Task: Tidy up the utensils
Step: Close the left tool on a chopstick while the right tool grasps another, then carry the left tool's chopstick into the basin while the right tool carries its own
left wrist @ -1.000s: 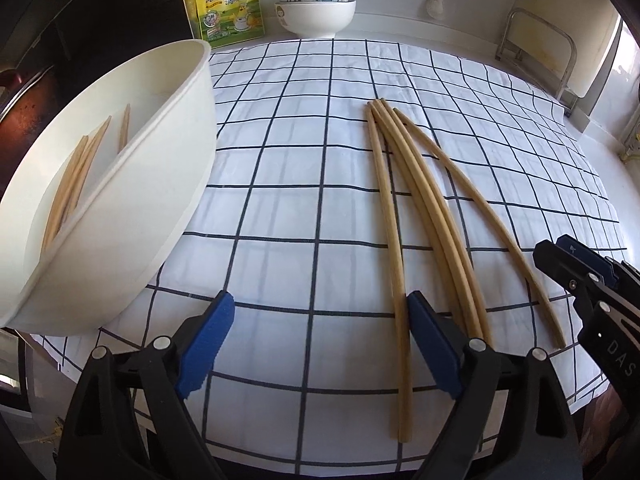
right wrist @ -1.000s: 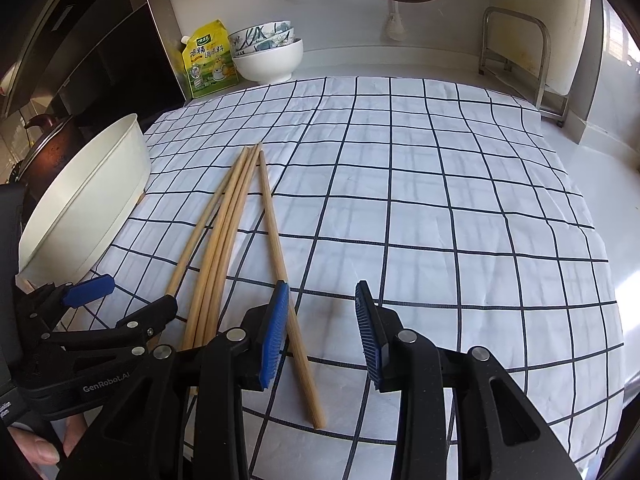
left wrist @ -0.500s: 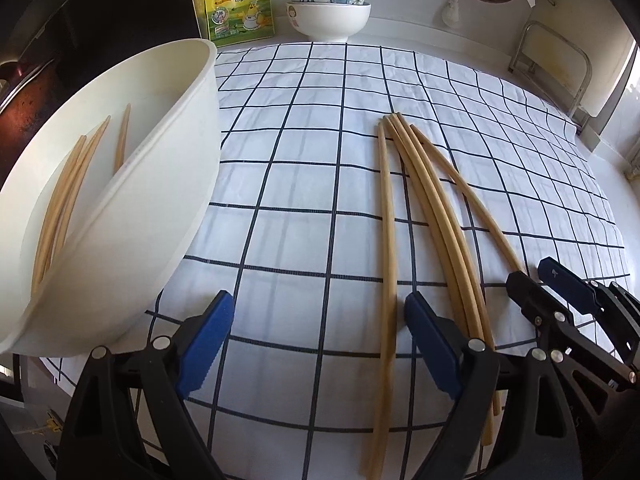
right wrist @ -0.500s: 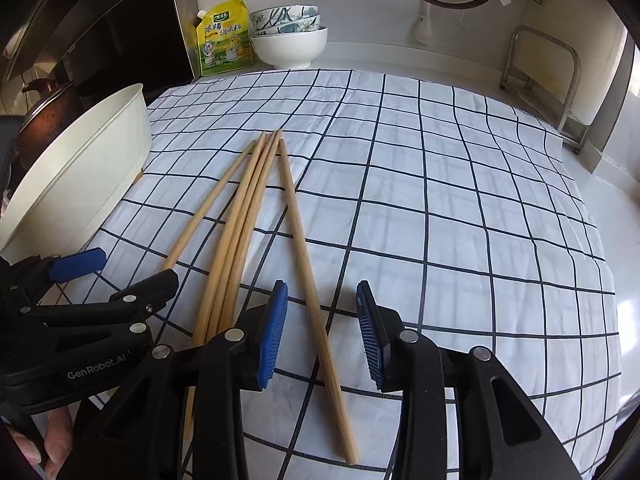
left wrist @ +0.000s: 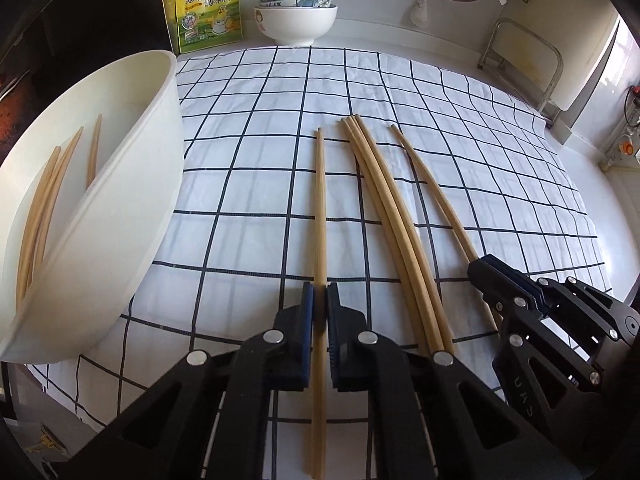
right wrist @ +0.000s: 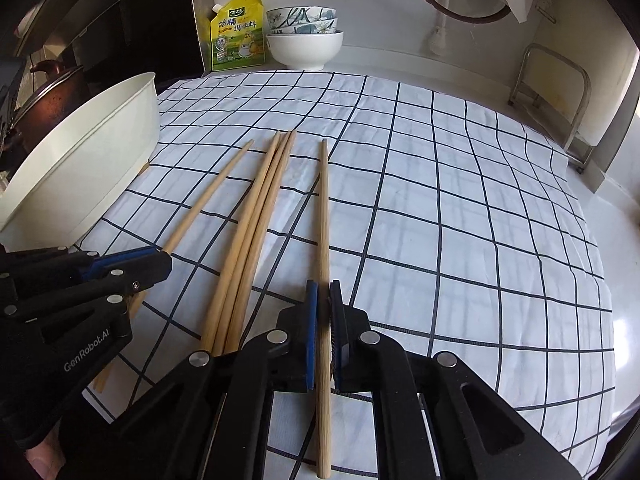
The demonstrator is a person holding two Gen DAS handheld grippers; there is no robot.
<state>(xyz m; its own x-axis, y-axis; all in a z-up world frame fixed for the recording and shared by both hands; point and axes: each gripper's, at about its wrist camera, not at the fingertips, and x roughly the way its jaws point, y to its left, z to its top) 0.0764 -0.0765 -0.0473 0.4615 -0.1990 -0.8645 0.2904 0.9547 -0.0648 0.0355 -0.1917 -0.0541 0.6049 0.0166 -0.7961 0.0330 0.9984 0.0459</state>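
Each claw, left (left wrist: 319,300) and right (right wrist: 323,300), is clamped on its own long pale wooden chopstick (left wrist: 319,216) (right wrist: 323,216), presumably to carry both to the white plastic tub (left wrist: 132,216) left of them, leaving three chopsticks (left wrist: 396,232) between.

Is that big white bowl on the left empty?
No. The white bowl is tipped on its side, and several chopsticks in it lie against its inner wall.

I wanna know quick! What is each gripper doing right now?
Left gripper: closed on the leftmost chopstick.
Right gripper: closed on the rightmost chopstick.
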